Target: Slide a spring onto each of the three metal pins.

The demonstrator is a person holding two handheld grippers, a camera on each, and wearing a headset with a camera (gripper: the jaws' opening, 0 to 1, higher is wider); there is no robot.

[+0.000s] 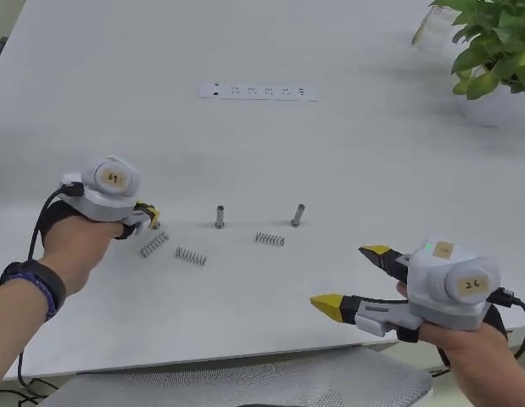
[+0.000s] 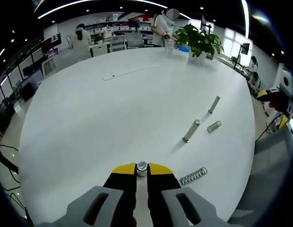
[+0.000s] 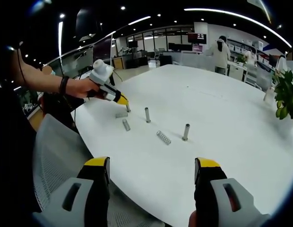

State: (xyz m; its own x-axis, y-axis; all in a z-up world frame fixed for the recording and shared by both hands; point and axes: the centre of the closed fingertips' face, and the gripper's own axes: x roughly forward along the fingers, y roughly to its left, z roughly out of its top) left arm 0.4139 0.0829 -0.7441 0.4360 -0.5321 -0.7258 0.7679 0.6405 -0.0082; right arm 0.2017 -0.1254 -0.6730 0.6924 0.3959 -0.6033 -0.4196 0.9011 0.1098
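The left gripper [image 1: 150, 220] is shut tight on one metal pin [image 2: 142, 166], close to the counter's [image 1: 245, 153] near edge, on the left side. A second pin [image 1: 220, 216] stands near it, and a third pin [image 1: 298, 214] stands further toward the right edge. The first spring [image 1: 154, 243] lies just beside the left gripper's tips. The second spring [image 1: 191, 255] lies next to it. The third spring [image 1: 269, 239] lies between the two standing pins. The right gripper [image 1: 351, 278] is wide open and holds nothing. It is over the near edge, well apart from the springs.
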